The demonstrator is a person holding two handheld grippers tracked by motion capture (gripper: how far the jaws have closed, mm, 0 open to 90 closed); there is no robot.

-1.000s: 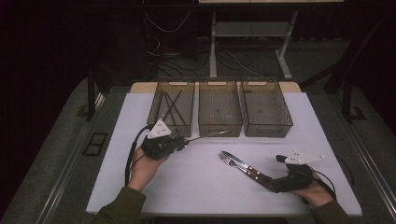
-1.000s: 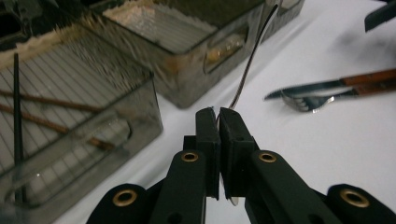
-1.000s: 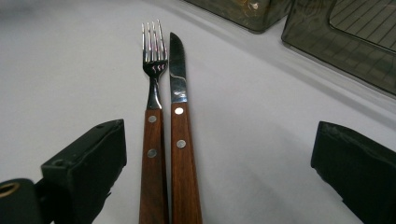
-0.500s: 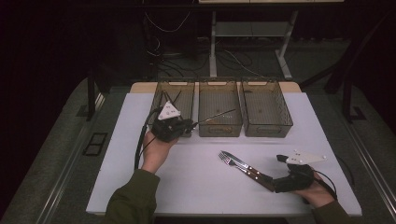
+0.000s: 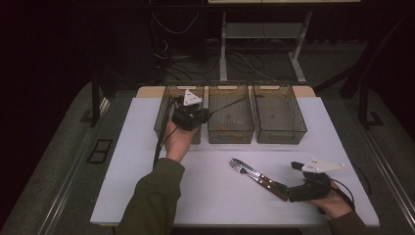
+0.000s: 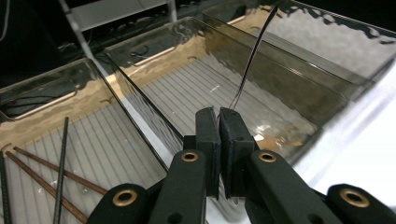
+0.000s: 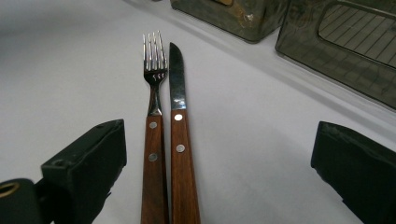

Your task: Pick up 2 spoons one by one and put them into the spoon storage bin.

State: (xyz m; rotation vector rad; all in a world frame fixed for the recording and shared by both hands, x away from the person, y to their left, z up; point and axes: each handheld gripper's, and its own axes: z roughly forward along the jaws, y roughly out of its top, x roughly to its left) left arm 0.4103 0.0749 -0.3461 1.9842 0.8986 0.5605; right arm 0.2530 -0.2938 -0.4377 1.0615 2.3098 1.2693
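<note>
Left gripper (image 5: 208, 115), jaws clenched on a thin dark chopstick (image 6: 250, 65), is held over the near edge of the left bin (image 5: 164, 105) and middle bin (image 5: 230, 132); the stick slants up and to the right above the middle bin. More chopsticks (image 6: 58, 175) lie in the left bin. Right gripper (image 5: 286, 190), jaws released and wide, rests on the white table (image 5: 122, 161) at near right, straddling the wooden handles of a fork (image 7: 153, 116) and knife (image 7: 177, 116) lying side by side.
</note>
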